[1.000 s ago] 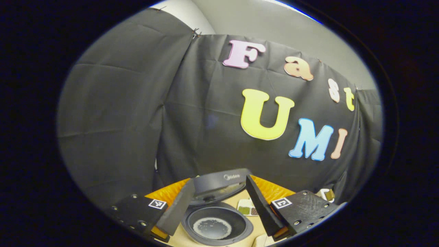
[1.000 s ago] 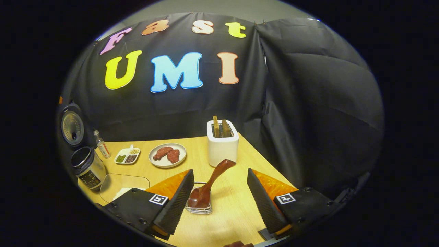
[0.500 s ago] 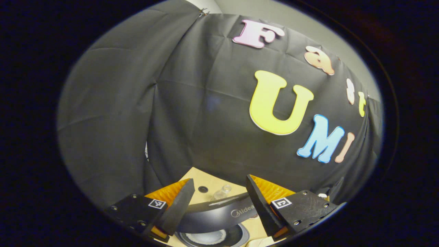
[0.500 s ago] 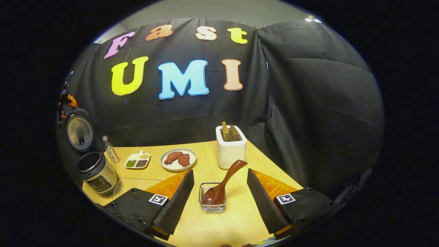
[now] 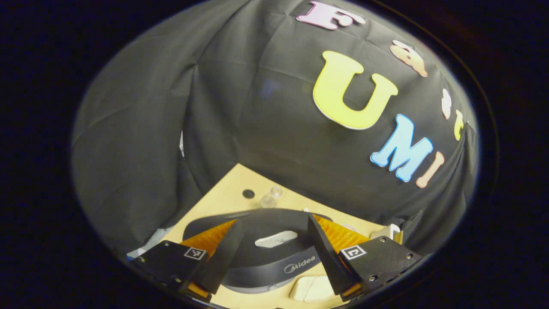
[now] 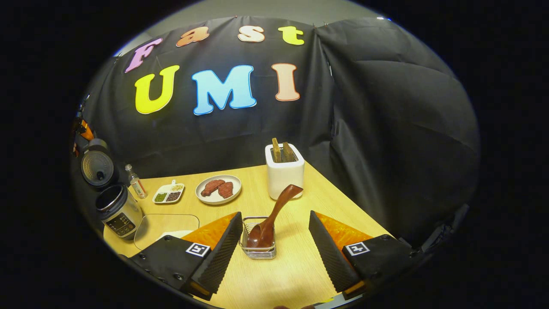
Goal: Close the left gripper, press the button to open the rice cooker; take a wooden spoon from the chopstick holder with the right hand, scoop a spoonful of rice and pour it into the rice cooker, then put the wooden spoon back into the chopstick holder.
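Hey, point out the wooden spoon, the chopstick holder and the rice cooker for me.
wooden spoon (image 6: 279,207): right gripper view, middle of its handle.
chopstick holder (image 6: 257,252): right gripper view, front wire wall.
rice cooker (image 6: 120,213): right gripper view, its body, lid up.

Wooden table (image 6: 296,274), rice cooker (image 6: 119,211), plate (image 6: 218,189), toaster (image 6: 284,176), chopstick holder (image 6: 257,251)

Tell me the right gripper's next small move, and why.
Probably ease the right gripper forward and down, so that its open fingers flank the wooden spoon's handle. The rice cooker already stands with its lid up, and the spoon leans ungripped in the chopstick holder just ahead.
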